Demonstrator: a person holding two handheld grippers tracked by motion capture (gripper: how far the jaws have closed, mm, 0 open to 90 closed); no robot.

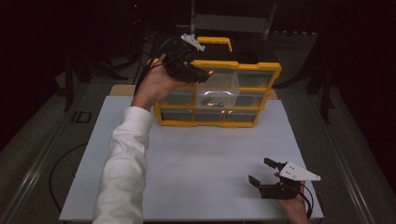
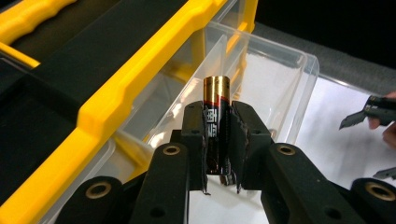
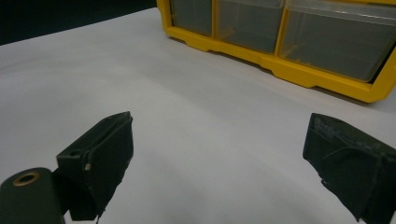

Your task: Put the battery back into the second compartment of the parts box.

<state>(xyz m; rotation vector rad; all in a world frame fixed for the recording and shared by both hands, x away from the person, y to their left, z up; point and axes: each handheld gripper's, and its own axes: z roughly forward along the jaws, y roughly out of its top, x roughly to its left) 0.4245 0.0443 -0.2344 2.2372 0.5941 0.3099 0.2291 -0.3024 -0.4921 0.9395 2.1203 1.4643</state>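
Closest to the lens, your left gripper [image 2: 218, 140] has its fingers [image 2: 194, 140] closed tight on a battery [image 2: 216, 122], gripped around its lower half with the gold-coloured end standing up above the pads. You hold it over the pulled-out clear drawer [image 2: 261, 79] of the yellow organiser [image 1: 217, 91], beside the yellow top rail [image 2: 140, 70]; the high view shows that drawer jutting from the top row at the back of the bench [image 1: 196, 154]. To do this step well, I would judge that you should carry the battery clear of the drawer's thin front wall before lowering or tilting it, keep the squeeze steady since a round, smooth cell can twist or slip between flat pads, and let go only once it is low, so it does not bounce. Small things already lie in the drawer, too blurred to name. Moving right, your right gripper [image 1: 267, 172] rests low near the front right corner of the bench, fingers [image 3: 100, 154] spread wide with nothing between them, well apart from the organiser. As for writing, the battery's black-and-red label carries characters that are too small to read, and no brand shows on the organiser
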